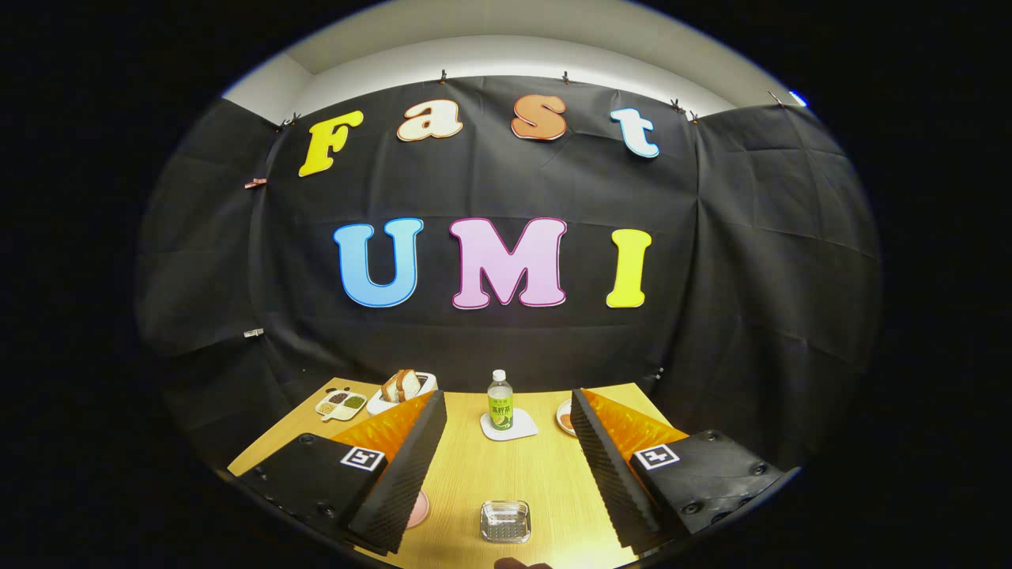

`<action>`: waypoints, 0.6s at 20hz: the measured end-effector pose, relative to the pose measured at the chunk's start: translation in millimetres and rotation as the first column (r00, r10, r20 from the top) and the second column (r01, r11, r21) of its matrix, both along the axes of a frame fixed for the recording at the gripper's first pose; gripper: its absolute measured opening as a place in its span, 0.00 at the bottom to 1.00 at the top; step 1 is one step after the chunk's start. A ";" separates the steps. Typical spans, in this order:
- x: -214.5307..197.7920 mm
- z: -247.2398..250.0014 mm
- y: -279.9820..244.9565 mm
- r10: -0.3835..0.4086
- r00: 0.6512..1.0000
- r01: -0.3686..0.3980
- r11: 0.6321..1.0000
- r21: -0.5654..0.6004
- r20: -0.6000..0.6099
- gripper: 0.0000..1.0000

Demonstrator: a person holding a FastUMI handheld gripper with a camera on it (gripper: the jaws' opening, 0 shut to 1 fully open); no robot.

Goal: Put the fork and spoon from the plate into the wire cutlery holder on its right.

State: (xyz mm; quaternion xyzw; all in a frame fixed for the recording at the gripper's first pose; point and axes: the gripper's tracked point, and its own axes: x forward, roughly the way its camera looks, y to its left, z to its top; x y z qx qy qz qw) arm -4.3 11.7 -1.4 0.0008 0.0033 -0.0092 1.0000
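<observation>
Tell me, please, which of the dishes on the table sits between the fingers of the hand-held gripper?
The small clear glass dish does, lying between the open fingers of the hand-held gripper. The divided snack dish and the bread dish sit beyond the left finger.

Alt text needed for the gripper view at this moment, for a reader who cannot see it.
The gripper is held open above a wooden table, nothing between its fingers. Between them lies a small clear glass dish; beyond stands a bottle on a white coaster. Behind the left finger are bread slices in a white container and a divided snack tray; a plate peeks out behind the right finger.
</observation>
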 end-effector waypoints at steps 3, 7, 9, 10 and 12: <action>-0.2 -3.6 8.3 0.007 1.000 -0.007 1.000 0.005 -0.010 0.98; 0.8 -10.9 19.1 0.015 1.000 -0.015 1.000 0.001 -0.022 0.99; 2.4 -15.7 25.9 0.021 0.999 -0.021 1.000 0.001 -0.031 0.99; 2.7 -19.6 30.2 0.026 0.999 -0.026 1.000 0.005 -0.038 0.99; 6.9 -31.7 42.7 0.047 0.997 -0.046 0.999 0.013 -0.068 0.98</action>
